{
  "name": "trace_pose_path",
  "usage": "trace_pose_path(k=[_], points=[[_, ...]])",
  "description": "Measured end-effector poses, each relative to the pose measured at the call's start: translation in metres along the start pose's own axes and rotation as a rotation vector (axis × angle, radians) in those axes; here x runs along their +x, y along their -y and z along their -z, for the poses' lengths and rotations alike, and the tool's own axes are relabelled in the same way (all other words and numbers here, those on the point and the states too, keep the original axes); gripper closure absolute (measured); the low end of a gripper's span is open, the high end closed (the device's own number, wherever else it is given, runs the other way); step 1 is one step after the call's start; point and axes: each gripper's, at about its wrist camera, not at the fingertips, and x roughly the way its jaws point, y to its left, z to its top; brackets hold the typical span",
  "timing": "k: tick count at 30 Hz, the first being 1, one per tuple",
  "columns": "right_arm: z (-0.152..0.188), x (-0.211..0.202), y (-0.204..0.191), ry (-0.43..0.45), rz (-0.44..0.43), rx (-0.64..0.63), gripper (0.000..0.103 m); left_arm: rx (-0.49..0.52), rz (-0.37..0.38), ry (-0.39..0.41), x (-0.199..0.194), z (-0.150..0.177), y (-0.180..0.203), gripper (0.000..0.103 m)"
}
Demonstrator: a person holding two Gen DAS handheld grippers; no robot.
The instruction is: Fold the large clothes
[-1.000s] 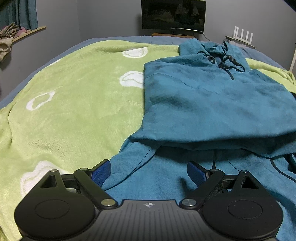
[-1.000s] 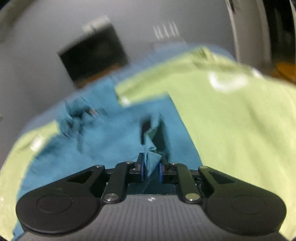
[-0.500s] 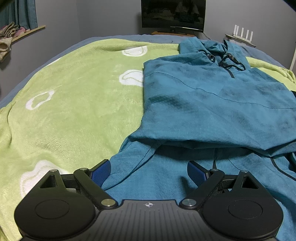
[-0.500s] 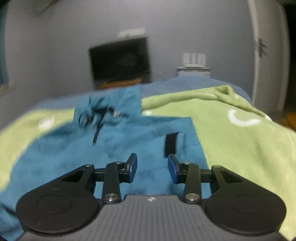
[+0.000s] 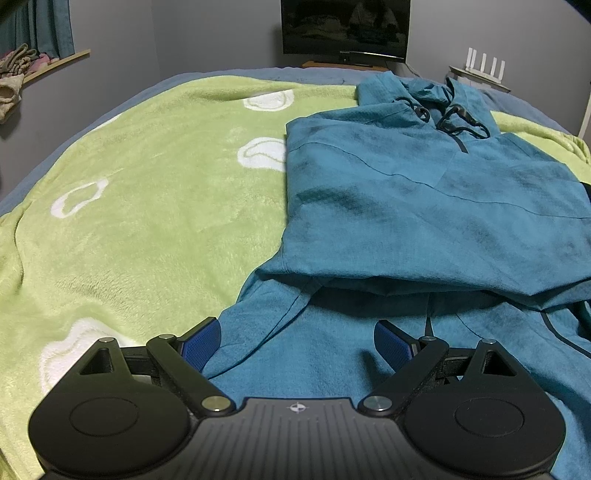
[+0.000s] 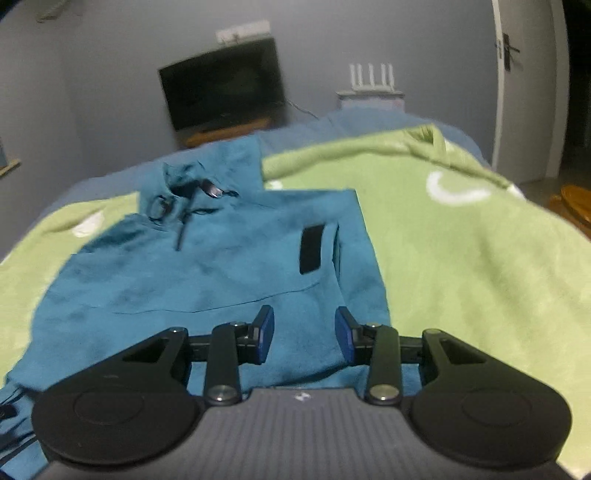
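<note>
Since a second ago the right gripper [image 6: 304, 338] has released the pinch of fabric; its jaws now stand parted and empty over the teal hoodie [image 5: 424, 206]. The left gripper [image 5: 297, 345] remains wide open, holding nothing, above the hem. The hoodie lies on the green blanket [image 5: 147, 221], sides folded in, long axis running away, hood toward the television [image 5: 345, 29].

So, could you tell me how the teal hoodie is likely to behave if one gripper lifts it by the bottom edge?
The teal hoodie will probably be floppy: it already creases and drapes over itself. Lifted at one point, its folded layers would likely slide apart and sag. The fleecy green blanket may cling slightly, so expect some drag.
</note>
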Motion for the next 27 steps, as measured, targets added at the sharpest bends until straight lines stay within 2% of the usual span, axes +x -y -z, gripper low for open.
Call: trace_pose_path(k=[2,6,14,18,21,23,25,27], points=[[-0.004,-0.017,0.004,-0.009,-0.014,-0.015,0.067,0.001,-0.002,0.001,-0.001,0.0,0.0,0.011],[-0.007,-0.055,0.015,-0.056,-0.03,-0.072,0.055,0.003,-0.005,0.005,-0.003,0.001,0.001,0.01],[0.036,-0.096,0.039,-0.232,-0.052,-0.116,0.05,0.011,-0.014,0.005,-0.007,0.001,0.001,0.006],[0.049,-0.12,0.044,-0.226,-0.072,-0.116,0.05,0.01,-0.022,-0.002,-0.012,-0.003,-0.001,0.003],[0.045,-0.147,0.046,-0.199,-0.095,-0.143,0.046,-0.035,-0.023,0.023,-0.042,-0.016,-0.012,0.003],[0.043,-0.164,0.049,-0.181,-0.096,-0.165,0.043,-0.097,0.038,0.05,-0.071,-0.024,-0.026,0.0],[0.041,-0.177,0.055,-0.182,-0.093,-0.177,0.043,-0.105,0.1,0.034,-0.098,-0.029,-0.038,0.0],[0.041,-0.186,0.062,-0.191,-0.089,-0.17,0.043,-0.082,0.095,0.033,-0.122,-0.027,-0.044,0.0]])
